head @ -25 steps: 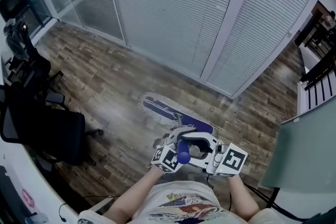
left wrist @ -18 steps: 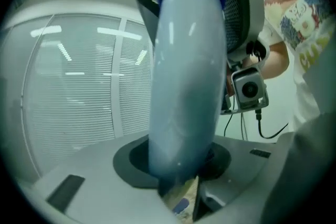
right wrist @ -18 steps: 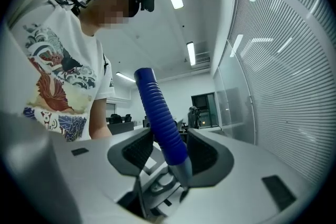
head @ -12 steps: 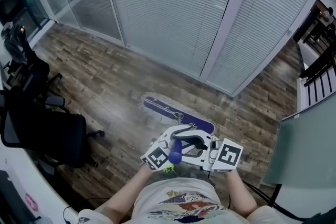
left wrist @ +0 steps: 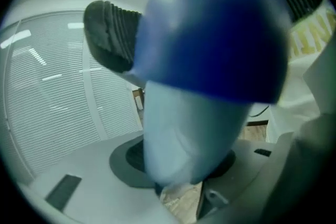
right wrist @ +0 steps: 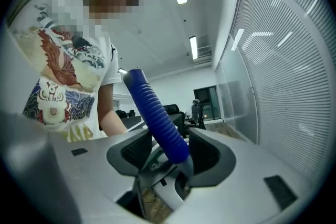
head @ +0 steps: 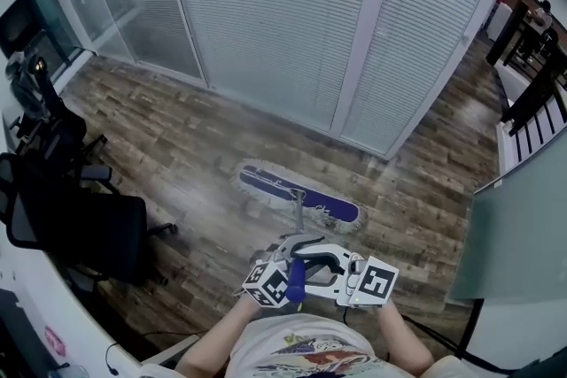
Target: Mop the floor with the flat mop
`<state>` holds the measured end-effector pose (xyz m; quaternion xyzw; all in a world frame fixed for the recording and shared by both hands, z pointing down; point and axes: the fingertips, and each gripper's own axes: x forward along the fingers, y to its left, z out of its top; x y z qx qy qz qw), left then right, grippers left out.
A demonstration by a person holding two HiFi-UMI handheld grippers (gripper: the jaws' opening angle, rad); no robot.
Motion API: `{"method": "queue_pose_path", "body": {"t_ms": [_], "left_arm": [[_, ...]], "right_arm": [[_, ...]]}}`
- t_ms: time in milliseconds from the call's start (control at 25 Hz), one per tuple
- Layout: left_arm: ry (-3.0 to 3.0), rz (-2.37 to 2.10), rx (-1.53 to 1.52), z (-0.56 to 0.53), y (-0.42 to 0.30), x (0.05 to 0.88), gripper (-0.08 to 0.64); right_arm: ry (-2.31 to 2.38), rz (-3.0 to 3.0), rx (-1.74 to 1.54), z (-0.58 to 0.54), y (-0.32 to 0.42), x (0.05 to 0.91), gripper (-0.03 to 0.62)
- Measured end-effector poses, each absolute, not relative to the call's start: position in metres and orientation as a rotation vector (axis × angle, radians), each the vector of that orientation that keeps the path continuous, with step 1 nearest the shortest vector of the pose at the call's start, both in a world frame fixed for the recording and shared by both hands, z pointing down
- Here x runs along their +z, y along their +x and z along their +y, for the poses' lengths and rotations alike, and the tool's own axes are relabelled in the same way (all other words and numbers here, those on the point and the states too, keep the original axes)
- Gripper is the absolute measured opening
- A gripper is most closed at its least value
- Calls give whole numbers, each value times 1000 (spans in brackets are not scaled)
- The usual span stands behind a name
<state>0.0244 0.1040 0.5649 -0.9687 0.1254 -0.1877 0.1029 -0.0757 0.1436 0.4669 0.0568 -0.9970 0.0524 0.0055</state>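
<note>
The flat mop's purple head (head: 297,196) lies on the wood floor (head: 177,146) in front of the blinds. Its pole (head: 299,224) rises to a blue ribbed handle (head: 295,279) close to the person's body. My left gripper (head: 285,268) holds the handle's top end, which fills the left gripper view (left wrist: 210,44). One ribbed pad (left wrist: 107,34) lies against it, and these jaws have just been closing in on it. My right gripper (head: 324,270) grips the blue handle (right wrist: 157,118) between its two pads, lower down.
Black office chairs (head: 80,226) stand at the left by a desk edge. Glass walls with white blinds (head: 283,13) run across the back. A pale panel (head: 523,235) and dark furniture (head: 532,93) are at the right.
Both grippers, with the handle, have drawn back toward the person's body. The left gripper shifted on the handle's top. The mop head stays in about the same spot.
</note>
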Motion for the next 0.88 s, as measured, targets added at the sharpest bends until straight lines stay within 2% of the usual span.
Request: {"method": "queue_pose_path", "body": {"t_ms": [240, 480, 880], "left_arm": [[-2763, 365, -552, 184, 46, 610, 160], [-2698, 326, -599, 207, 64, 654, 147], [-2726, 406, -517, 88, 51, 641, 147]], "right_arm": [[149, -3063, 143, 230, -52, 519, 218], [171, -3015, 242, 254, -32, 566, 232], [226, -3057, 277, 137, -47, 553, 233]]}}
